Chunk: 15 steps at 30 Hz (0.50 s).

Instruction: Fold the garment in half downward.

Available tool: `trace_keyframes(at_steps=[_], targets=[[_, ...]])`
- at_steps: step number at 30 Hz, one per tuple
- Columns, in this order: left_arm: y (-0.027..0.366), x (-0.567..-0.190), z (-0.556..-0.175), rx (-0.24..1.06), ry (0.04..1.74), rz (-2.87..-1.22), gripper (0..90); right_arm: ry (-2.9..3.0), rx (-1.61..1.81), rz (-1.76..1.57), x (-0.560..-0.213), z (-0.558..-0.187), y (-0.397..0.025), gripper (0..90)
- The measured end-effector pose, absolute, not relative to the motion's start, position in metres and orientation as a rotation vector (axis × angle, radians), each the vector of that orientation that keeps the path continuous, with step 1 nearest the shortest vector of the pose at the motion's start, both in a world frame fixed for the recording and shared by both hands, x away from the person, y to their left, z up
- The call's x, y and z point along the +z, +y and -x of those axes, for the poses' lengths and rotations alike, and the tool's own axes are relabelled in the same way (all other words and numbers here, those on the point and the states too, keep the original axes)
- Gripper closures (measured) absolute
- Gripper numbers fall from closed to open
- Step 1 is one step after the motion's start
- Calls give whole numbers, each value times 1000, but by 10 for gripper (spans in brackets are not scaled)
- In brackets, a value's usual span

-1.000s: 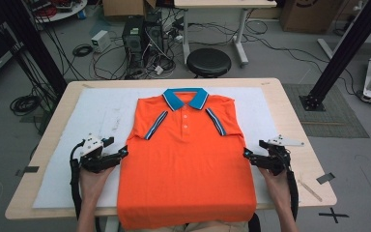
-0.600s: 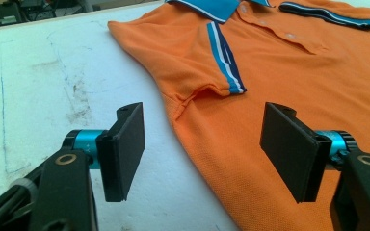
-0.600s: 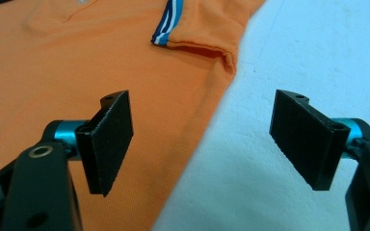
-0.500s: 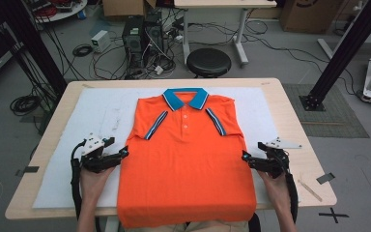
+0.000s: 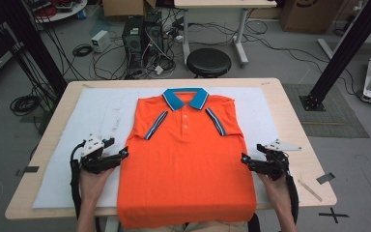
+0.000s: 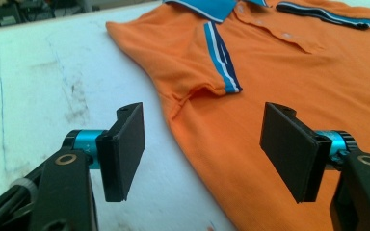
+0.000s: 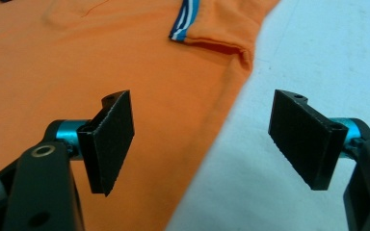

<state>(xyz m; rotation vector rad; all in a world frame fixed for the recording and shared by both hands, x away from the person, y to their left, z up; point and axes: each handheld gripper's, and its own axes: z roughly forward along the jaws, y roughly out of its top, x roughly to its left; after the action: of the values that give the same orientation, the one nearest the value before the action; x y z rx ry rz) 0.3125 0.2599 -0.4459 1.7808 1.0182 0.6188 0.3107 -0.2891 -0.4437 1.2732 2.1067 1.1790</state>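
My left gripper (image 5: 124,153) sits at centre left of the high view, jaws spread wide and empty, straddling the shirt's (image 5: 186,159) left edge. My right gripper (image 5: 244,159), centre right, is equally wide and empty, astride the opposite edge. The shirt lies flat mid-frame on the white mat (image 5: 96,108), collar toward the top.

The bottom of the orange shirt (image 5: 186,164) hangs over the near edge of the bench (image 5: 290,111), so its hem is cut off at the picture's bottom edge. In the left gripper view, the shirt's collar (image 6: 212,6) runs off the top. In the right gripper view, the striped sleeve (image 7: 212,24) is cut off at the top. The person's arms (image 5: 282,208) leave the high view at the bottom.
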Motion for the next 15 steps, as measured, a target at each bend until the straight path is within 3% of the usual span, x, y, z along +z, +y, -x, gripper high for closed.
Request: trace_keyframes(at_steps=[15], targets=[[249, -448, -253, 481, 1020, -1984, 375, 2262, 1014, -1254, -447, -262, -291, 331]])
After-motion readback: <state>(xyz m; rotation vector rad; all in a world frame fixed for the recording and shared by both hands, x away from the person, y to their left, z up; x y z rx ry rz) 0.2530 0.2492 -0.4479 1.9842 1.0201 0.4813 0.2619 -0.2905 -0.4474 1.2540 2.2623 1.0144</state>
